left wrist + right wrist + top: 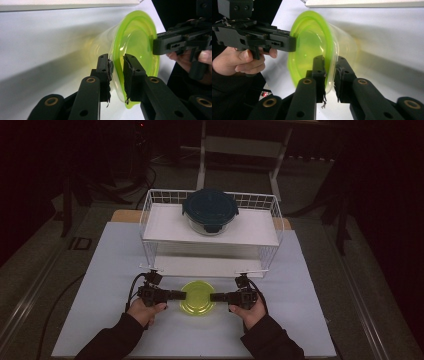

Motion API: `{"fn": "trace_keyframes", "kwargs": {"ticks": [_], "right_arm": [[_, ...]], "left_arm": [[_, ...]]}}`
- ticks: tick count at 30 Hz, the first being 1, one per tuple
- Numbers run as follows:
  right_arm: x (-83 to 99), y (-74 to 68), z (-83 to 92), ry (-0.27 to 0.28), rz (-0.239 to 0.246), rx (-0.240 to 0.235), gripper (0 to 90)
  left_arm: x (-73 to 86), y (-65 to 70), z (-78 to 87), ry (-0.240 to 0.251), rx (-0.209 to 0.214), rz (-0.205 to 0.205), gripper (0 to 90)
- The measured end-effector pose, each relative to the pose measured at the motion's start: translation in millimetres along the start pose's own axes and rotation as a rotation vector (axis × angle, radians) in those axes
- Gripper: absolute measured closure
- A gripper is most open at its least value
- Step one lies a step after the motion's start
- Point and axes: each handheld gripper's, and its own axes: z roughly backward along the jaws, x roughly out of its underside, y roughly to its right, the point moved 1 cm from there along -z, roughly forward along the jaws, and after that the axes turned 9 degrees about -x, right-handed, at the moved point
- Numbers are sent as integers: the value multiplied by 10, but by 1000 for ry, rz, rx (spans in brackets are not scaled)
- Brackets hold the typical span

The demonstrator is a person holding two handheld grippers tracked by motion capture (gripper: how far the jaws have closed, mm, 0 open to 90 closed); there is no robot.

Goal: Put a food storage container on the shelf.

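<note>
Two level claws (198,296) — bowl (197,301) rim

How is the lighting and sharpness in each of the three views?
High view: dim, dark surroundings, the white table and green bowl lit, small details soft. Left gripper view: bright, the bowl sharp, a broad grey shadow at lower left. Right gripper view: bright, the bowl rim slightly blurred, shadow at right.

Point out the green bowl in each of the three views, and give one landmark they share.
High view: the green bowl sits at the lower middle, on the table between the left gripper and the right gripper.
Left gripper view: right of centre, its rim pinched between the jaws.
Right gripper view: centre, its rim between the jaws.
Shared landmark: the white rack, whose edge runs along the top.
</note>
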Motion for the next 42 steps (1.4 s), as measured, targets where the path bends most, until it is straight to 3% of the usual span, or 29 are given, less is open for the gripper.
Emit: {"fn": "trace_keyframes", "kwargs": {"ticks": [3,10,22,42], "right_arm": [[3,-57,23,-2,38,5,819],[-32,-156,121,15,65,-5,820],[-167,-425,333,59,128,-21,820],[-582,-1087,780,154,256,-43,820]], "left_arm": [[6,-2,20,12,10,26,789],[-40,109,138,53,27,21,794],[-225,388,433,119,3,-54,797],[-720,910,1106,242,5,-154,798]]}}
